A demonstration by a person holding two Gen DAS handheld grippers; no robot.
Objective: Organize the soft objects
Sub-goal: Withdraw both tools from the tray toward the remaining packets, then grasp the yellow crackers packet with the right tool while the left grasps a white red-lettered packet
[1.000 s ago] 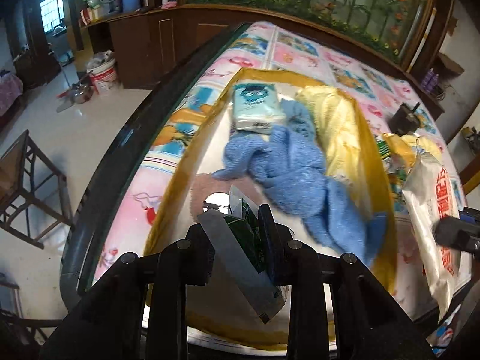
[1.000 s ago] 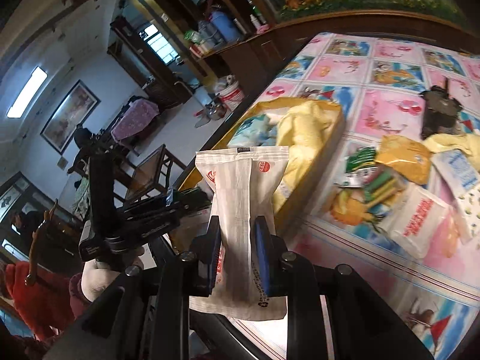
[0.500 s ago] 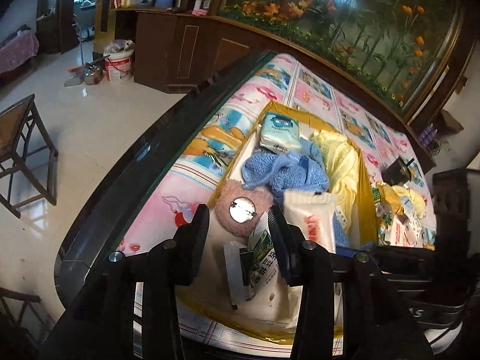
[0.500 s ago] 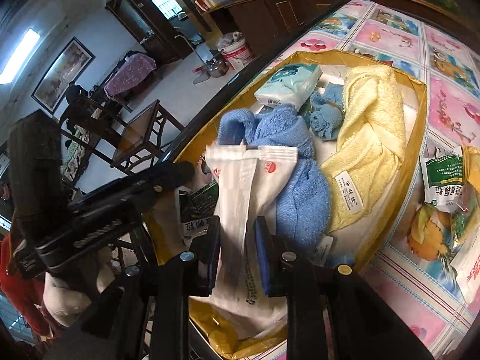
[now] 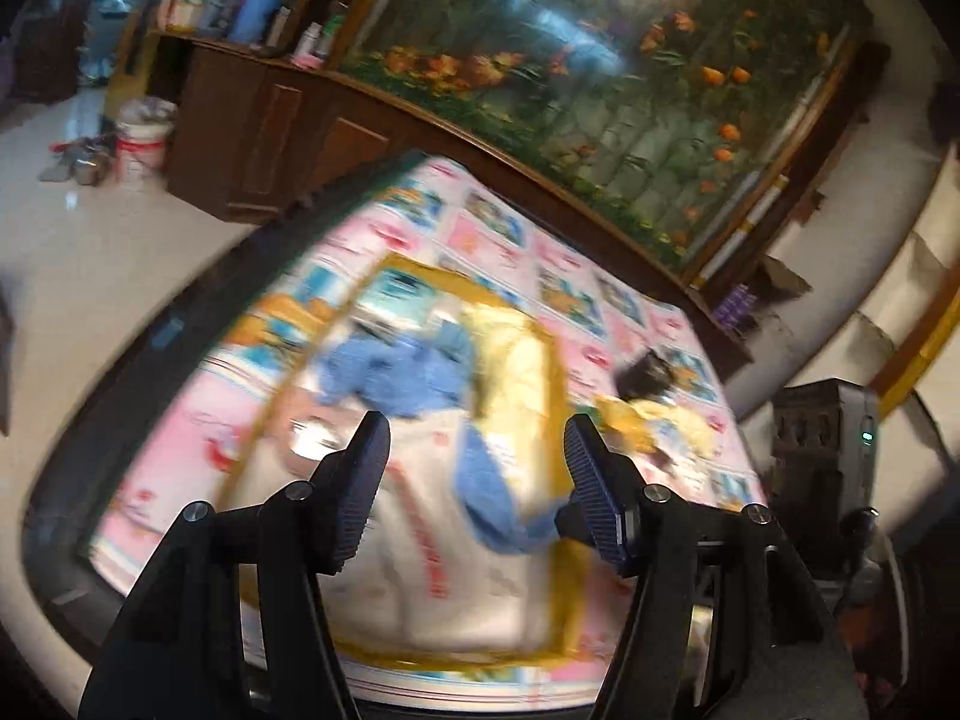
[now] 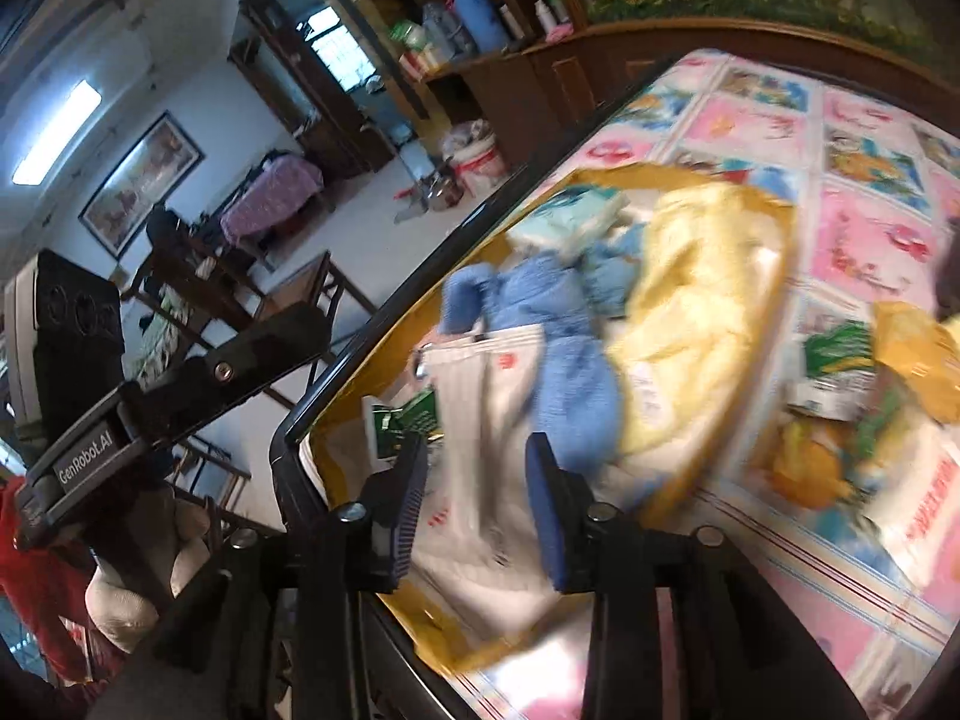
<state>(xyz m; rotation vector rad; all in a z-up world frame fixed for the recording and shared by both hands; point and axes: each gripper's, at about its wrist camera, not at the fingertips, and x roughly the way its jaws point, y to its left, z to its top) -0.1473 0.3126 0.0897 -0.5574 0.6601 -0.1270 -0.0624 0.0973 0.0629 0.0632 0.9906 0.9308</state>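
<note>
Since a second ago the left tool [image 5: 471, 483] has let go of the small green-and-white packet [image 6: 408, 420] it carried and has lifted away from the yellow tray [image 5: 555, 372]; its jaws have just been opening and now stand well apart with nothing between them. The right tool [image 6: 477, 504], which then pinched the long white packet [image 6: 480, 420] above the bench edge, has brought that packet into the tray; its jaws have just been opening too, and now stand a little apart, the packet lying between and ahead of them. The blur makes it hard to tell whether the pads still touch it, but they do not appear to press.

In the right wrist view the white packet lies in the near end of the tray, straight ahead of the right tool, with the green-and-white packet just to its left. Beyond it lies the blue towel [image 6: 540, 324], to the right of that the yellow towel [image 6: 708, 288], and at the far end a pale green tissue pack [image 6: 570, 216]. More loose packets [image 6: 840, 372] lie on the patterned bench cover [image 6: 870, 240] to the right of the tray. A hand [image 6: 132, 576] holding the left tool shows at the far left.
</note>
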